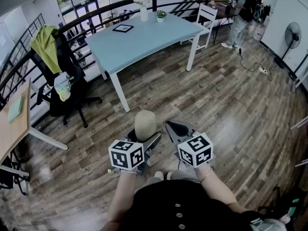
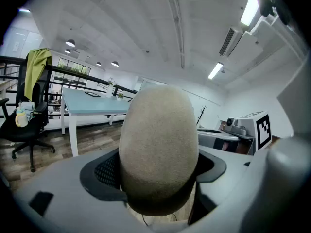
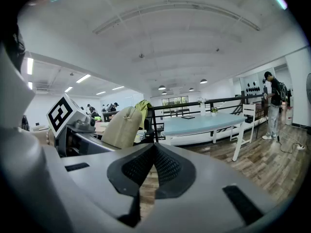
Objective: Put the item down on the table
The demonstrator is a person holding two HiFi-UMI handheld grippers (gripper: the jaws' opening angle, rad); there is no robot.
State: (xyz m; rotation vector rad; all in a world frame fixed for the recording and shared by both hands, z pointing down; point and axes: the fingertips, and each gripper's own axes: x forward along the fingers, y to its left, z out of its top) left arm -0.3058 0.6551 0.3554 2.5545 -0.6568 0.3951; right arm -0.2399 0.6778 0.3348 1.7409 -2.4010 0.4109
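Observation:
A beige egg-shaped item (image 1: 145, 124) stands upright between the jaws of my left gripper (image 1: 144, 137), which is shut on its lower part. In the left gripper view the item (image 2: 158, 144) fills the middle, with the dark pads (image 2: 103, 171) pressed on both of its sides. My right gripper (image 1: 173, 128) is beside it on the right, shut and holding nothing; its closed jaws (image 3: 154, 149) show in the right gripper view, with the item (image 3: 121, 127) to their left. The light blue table (image 1: 139, 40) stands some way ahead over the wooden floor.
A black office chair (image 1: 65, 97) draped with a green jacket stands left of the table. A wooden desk (image 1: 14, 126) is at the far left. A white chair (image 1: 206, 14), a person (image 1: 244, 11) and a fan (image 1: 291, 35) are at the back right. A black railing (image 1: 29, 42) runs behind.

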